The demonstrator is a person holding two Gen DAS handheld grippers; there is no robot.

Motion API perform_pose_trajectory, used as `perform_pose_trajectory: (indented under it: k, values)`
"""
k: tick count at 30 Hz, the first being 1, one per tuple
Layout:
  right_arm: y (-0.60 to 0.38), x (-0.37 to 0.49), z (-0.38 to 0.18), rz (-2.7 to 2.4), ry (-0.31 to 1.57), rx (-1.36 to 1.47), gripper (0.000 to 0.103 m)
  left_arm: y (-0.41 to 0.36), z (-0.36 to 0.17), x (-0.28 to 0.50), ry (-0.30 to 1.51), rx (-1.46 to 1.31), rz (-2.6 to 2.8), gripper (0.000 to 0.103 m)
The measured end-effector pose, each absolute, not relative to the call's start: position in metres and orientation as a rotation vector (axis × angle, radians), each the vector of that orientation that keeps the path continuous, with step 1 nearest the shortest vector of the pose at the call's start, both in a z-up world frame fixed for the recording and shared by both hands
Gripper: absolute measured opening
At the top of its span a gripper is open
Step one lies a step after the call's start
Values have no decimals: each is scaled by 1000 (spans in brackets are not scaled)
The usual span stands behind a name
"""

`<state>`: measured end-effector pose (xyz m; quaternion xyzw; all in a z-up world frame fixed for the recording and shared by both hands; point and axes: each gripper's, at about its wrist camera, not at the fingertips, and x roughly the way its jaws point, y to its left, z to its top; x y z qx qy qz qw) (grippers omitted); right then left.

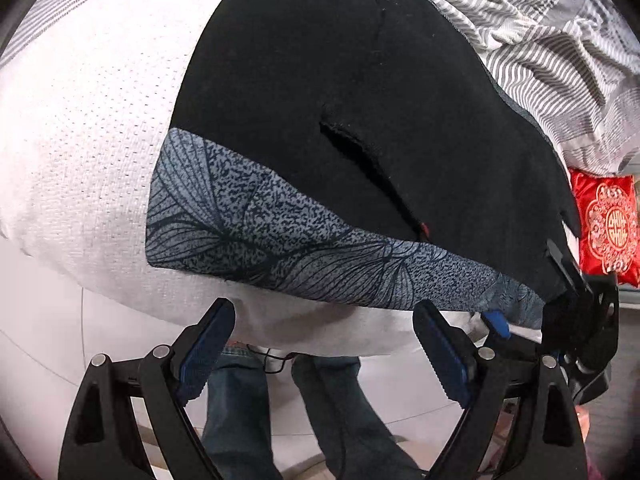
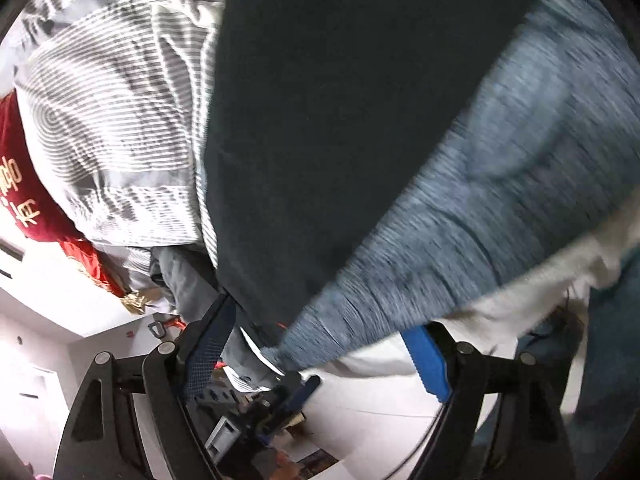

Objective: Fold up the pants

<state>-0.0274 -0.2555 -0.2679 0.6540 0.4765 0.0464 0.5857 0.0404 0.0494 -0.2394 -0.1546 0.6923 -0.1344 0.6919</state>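
The left gripper (image 1: 324, 344) stands with its jaws spread wide and empty, and just ahead of the fingertips lies the grey-blue patterned band (image 1: 280, 236) that runs along the near edge of the black pants (image 1: 340, 80), spread flat on a white textured mattress (image 1: 80, 140). The right gripper (image 2: 320, 356) is also parted, and a corner of the pants (image 2: 320, 140) with a white label sits between its fingers, closer to the left-hand one; the view is blurred and I cannot tell whether a pad touches the cloth. The garment looks soft, light and limp, so it should drape and sag from wherever it is pinched instead of keeping its shape. The band looks the firmest part and the likeliest hold, taken at both ends so the edge stays straight. Ahead of the left jaws, a slit opening (image 1: 368, 176) could gape or snag. Beyond lie a striped quilt (image 1: 540, 40) and a red cushion (image 1: 608, 224).
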Motion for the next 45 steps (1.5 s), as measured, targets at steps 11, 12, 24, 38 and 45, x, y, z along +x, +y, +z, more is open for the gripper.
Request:
perform_pose_trajectory:
  k: [11, 12, 24, 38, 45]
  values:
    - [-264, -22, -250, 164, 1104, 1571, 13, 55, -236, 50, 1522, -528, -301, 92]
    - [-265, -22, -249, 168, 1102, 1573, 13, 55, -235, 51, 1519, -537, -301, 92]
    - [-266, -21, -249, 173, 1187, 1503, 17, 68, -231, 56, 1486, -649, -276, 46]
    - [-262, -8, -242, 211, 1125, 1578, 9, 67, -236, 40, 1534, -613, -268, 60]
    - [-266, -2, -232, 256, 1075, 1636, 9, 54, -229, 31, 1553, -671, -349, 60]
